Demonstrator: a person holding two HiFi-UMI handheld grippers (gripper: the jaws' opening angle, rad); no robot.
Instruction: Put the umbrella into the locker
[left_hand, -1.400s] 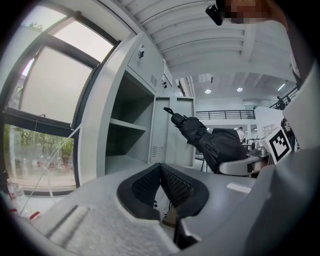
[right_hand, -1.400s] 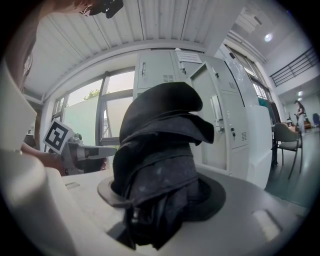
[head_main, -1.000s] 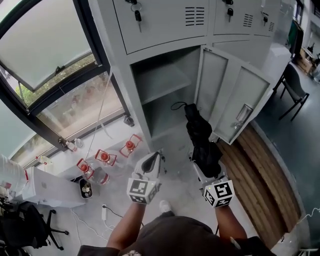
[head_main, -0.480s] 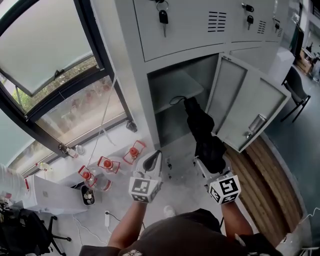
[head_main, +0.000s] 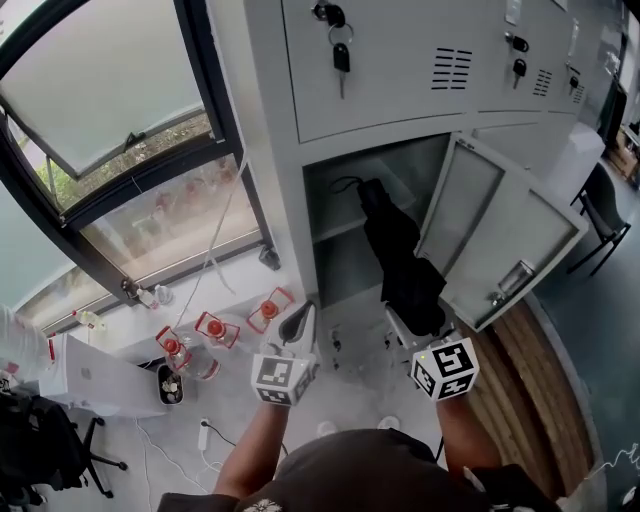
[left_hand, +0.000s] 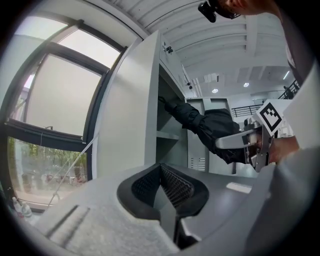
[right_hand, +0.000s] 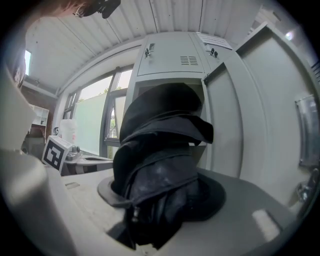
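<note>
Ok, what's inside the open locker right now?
The black umbrella, held by the right gripper, pokes into the locker above its shelf. Whatever lies behind the umbrella is covered.

No text or label can be read.

The locker (head_main: 400, 90) is offering free passage only through the left part of its open compartment (head_main: 335, 195), since the umbrella (head_main: 395, 250) is filling the right part and an inner shelf (head_main: 338, 232) is cutting across it. The door (head_main: 510, 235) is standing open at the locker's right, and bottles (head_main: 215, 328) are crowding the floor (head_main: 232, 388) to its left.
</note>
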